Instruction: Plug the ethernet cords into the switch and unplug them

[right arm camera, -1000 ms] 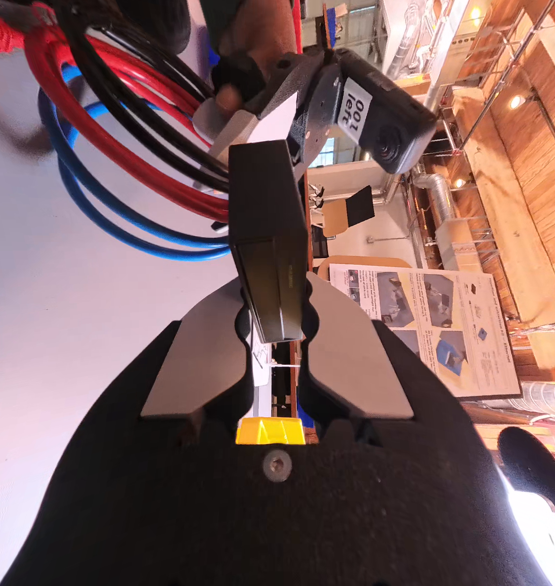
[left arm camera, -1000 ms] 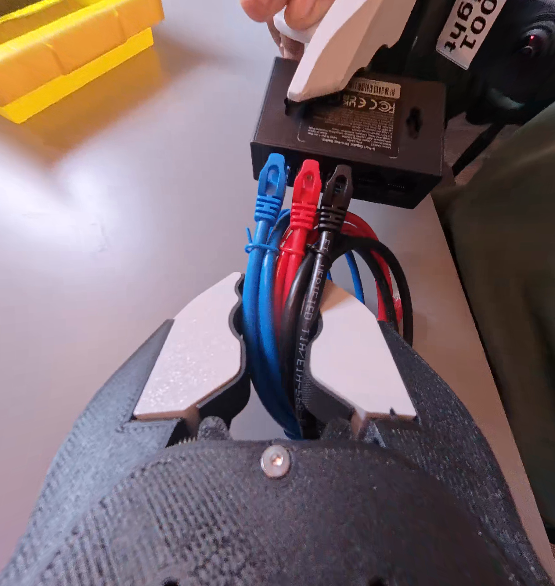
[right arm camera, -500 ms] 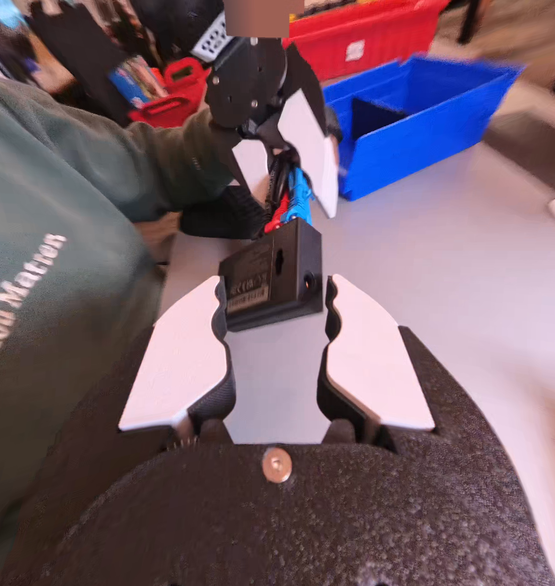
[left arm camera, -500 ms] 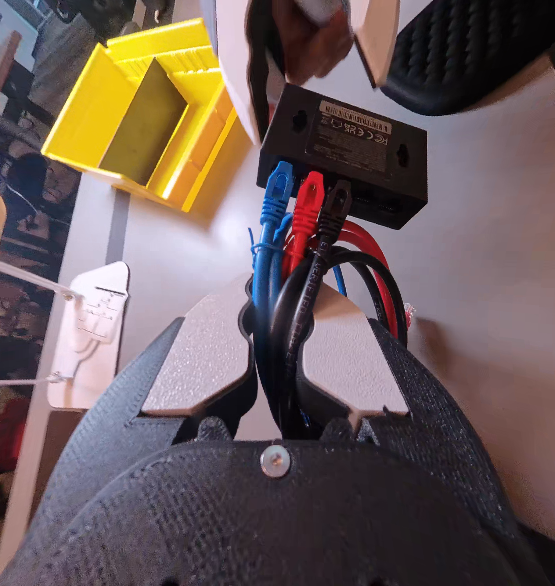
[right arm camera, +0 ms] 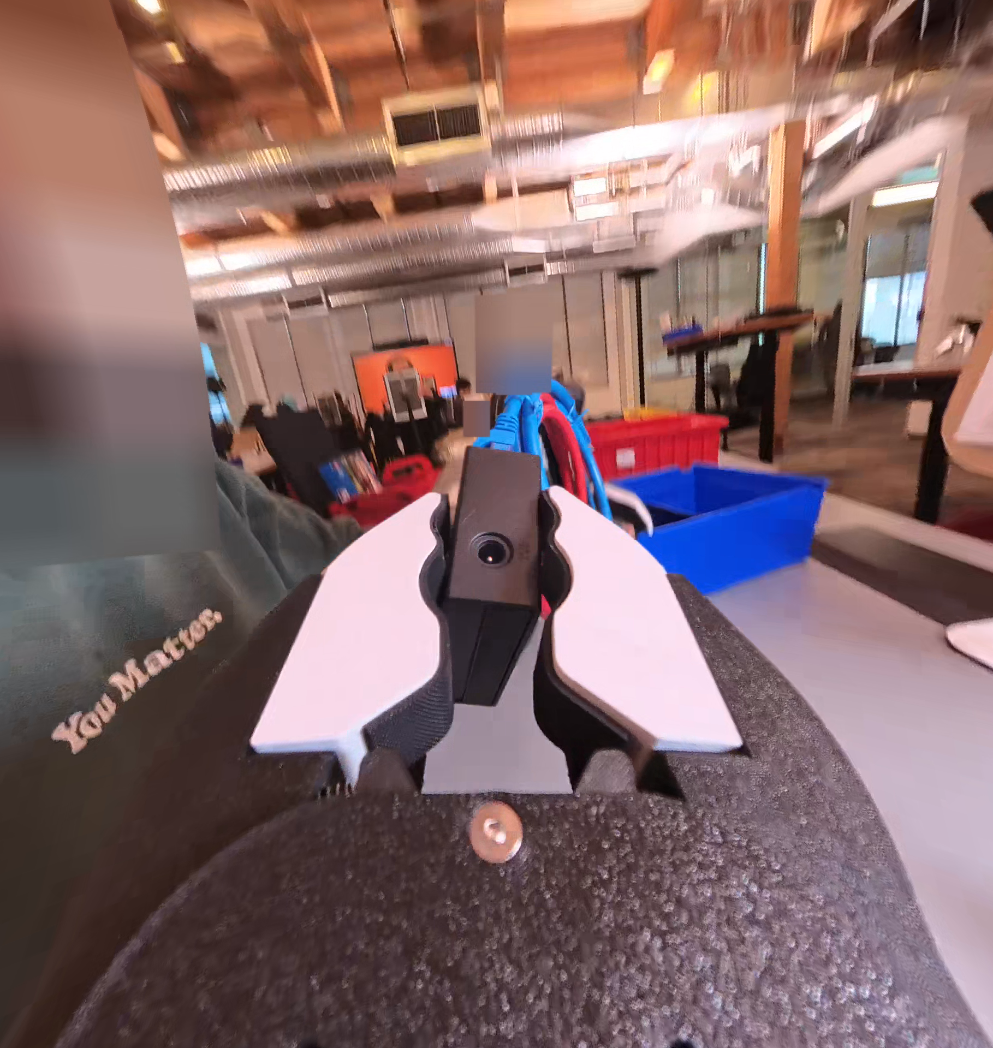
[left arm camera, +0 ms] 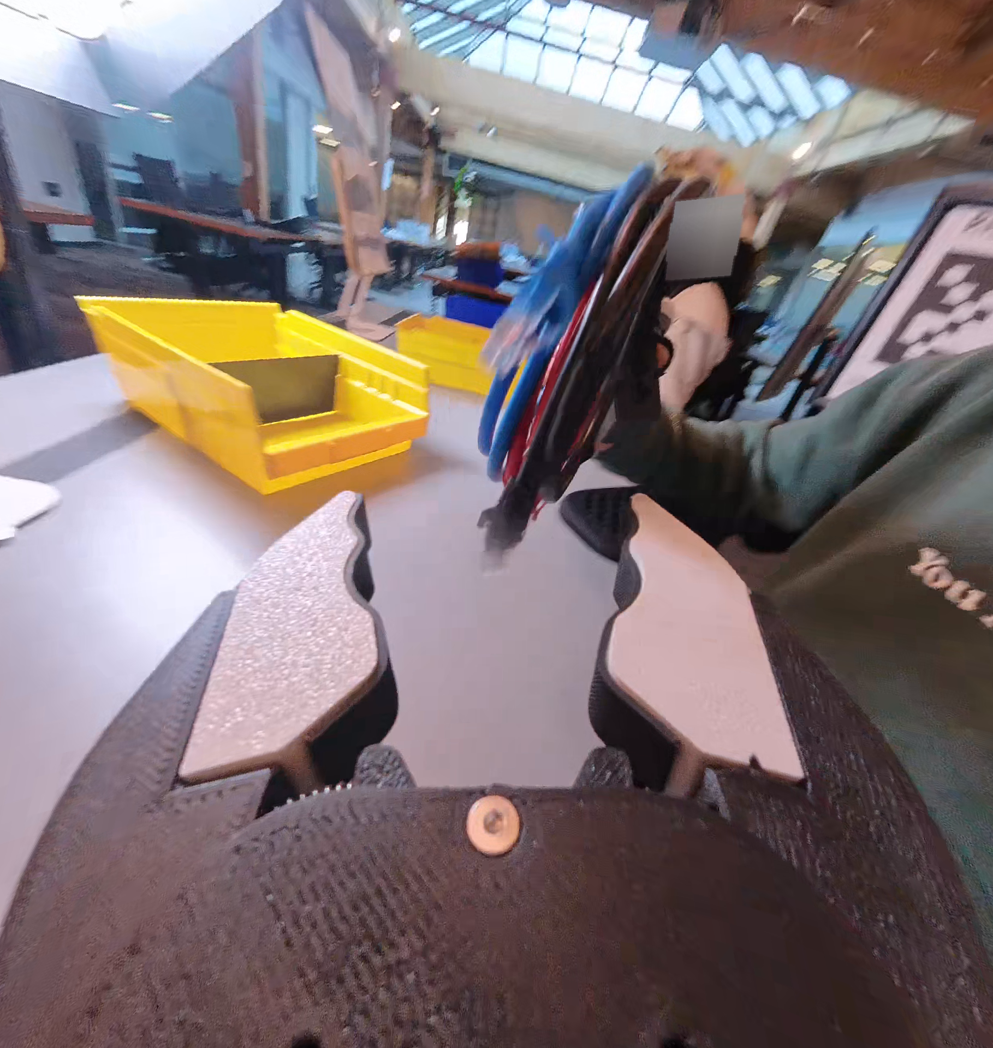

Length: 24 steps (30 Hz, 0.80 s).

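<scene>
The switch is clamped by the right gripper, cords hanging beyond it; the left gripper gapes empty. Plugs should be pulled straight out.

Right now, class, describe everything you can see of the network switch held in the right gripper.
The switch is a small black box, matte and plastic-looking, held off the grey table between the white fingers of the right gripper, which is shut on it. Its narrow end faces the camera, showing a round socket. Blue and red cords rise beyond its far end; whether they are plugged in is hidden here.
</scene>
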{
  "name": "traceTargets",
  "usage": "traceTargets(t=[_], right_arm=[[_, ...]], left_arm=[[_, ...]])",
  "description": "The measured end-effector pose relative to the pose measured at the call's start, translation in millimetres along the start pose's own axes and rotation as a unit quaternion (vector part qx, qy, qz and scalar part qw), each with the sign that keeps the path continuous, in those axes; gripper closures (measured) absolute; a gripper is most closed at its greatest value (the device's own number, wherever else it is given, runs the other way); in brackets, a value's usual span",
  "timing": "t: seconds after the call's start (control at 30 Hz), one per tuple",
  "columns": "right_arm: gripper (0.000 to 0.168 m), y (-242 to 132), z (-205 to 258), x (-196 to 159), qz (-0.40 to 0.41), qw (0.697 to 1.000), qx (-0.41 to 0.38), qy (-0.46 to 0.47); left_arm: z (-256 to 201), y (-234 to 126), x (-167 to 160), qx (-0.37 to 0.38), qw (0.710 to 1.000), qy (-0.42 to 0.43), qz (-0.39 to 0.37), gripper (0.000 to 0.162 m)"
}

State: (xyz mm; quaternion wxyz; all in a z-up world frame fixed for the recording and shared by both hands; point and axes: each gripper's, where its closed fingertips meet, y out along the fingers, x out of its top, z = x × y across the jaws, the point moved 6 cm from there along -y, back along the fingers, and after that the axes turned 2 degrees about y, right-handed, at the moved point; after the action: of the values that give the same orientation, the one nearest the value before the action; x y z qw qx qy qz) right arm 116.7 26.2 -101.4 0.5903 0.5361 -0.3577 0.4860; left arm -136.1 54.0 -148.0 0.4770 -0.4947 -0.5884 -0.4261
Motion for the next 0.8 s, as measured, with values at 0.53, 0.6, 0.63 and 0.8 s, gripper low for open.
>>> traceTargets(t=[0.53,0.6,0.63,0.8], right_arm=[[0.101,41,-27,-12,0.347,0.911,-0.183,-0.125],[0.113,54,-30,-29,0.386,0.905,-0.152,-0.09],[0.119,55,-33,-35,0.401,0.9,-0.153,-0.08],[0.15,47,-52,-3,0.344,0.923,-0.163,-0.05]], left_arm=[[-9,39,-4,0.024,0.991,-0.038,0.125,0.142],[-16,45,-11,0.024,0.988,-0.024,0.149,0.142],[-16,43,-14,0.033,0.987,-0.016,0.156,0.142],[-16,19,2,0.061,0.996,0.018,0.061,0.12]])
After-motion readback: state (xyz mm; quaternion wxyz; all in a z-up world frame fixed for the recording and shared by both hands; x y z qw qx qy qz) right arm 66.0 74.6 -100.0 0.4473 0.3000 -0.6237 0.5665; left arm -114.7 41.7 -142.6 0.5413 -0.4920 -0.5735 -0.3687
